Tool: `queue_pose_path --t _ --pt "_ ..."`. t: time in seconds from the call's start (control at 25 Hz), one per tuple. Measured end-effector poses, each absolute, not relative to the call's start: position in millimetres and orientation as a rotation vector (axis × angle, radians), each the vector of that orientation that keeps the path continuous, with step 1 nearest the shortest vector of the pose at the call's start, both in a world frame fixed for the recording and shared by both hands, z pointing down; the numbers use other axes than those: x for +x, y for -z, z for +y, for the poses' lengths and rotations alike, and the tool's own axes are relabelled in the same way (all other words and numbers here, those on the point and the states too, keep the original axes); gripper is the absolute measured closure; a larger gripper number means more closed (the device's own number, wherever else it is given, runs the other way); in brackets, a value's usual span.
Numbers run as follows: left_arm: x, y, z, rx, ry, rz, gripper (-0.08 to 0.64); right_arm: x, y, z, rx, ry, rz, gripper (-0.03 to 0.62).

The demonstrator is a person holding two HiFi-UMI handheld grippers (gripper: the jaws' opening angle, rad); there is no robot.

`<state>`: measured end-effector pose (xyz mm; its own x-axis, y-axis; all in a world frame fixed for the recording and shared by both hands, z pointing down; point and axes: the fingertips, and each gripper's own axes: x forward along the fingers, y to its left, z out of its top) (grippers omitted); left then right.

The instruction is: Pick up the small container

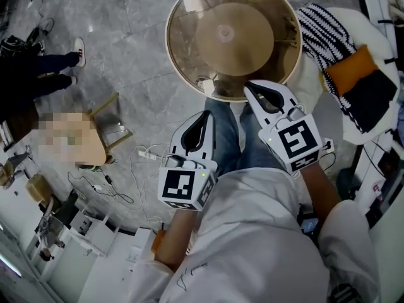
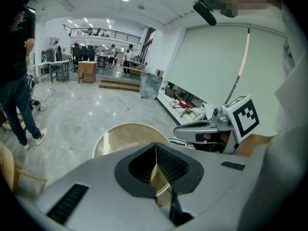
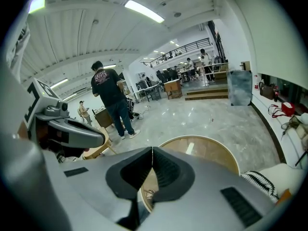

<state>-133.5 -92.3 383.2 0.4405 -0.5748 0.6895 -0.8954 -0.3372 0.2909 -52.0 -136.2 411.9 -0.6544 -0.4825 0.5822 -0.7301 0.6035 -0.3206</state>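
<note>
- Round glass table (image 1: 168, 40) lies ahead of both claws
- L claw (image 1: 203, 122) & R claw (image 1: 254, 92): both closed tight, nothing held
- prob small container (image 1: 203, 83) = clear bit at near rim, ahead of L claw tip
- Open jaws 1st, then come in slow

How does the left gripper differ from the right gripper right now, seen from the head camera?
The right gripper reaches farther forward, its tip overlapping the round table's near rim; the left gripper sits short of that table. The left gripper's marker cube shows a different square pattern from the right gripper's. Both have their jaws shut with nothing between them.
</note>
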Motion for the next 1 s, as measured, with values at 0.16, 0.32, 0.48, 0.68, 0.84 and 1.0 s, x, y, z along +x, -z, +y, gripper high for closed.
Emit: queue_pose_path --t 0.16,0.32,0.48,0.68,0.84,1.0 --pt "-140 -389 -96 2.035 -0.618 -1.211 0.541 -55 -424 -141 0.985 -0.771 -2.374 0.575" --pt "-147 -400 -97 2.021 -0.628 -1.197 0.541 -57 -436 -147 0.998 -0.781 -2.368 0.575" --pt "-158 -408 -103 2.011 -0.626 -1.245 0.541 -59 -447 -153 1.009 -0.779 -2.370 0.575" --pt "-165 -425 -107 2.006 -0.638 -1.226 0.541 -62 -463 -158 1.019 -0.770 -2.365 0.575" --pt "-165 -441 -107 1.994 -0.635 -1.214 0.541 -64 -476 -156 1.024 -0.769 -2.344 0.575" --pt "-167 -461 -109 1.981 -0.628 -1.190 0.541 -67 -496 -157 1.032 -0.767 -2.310 0.575"
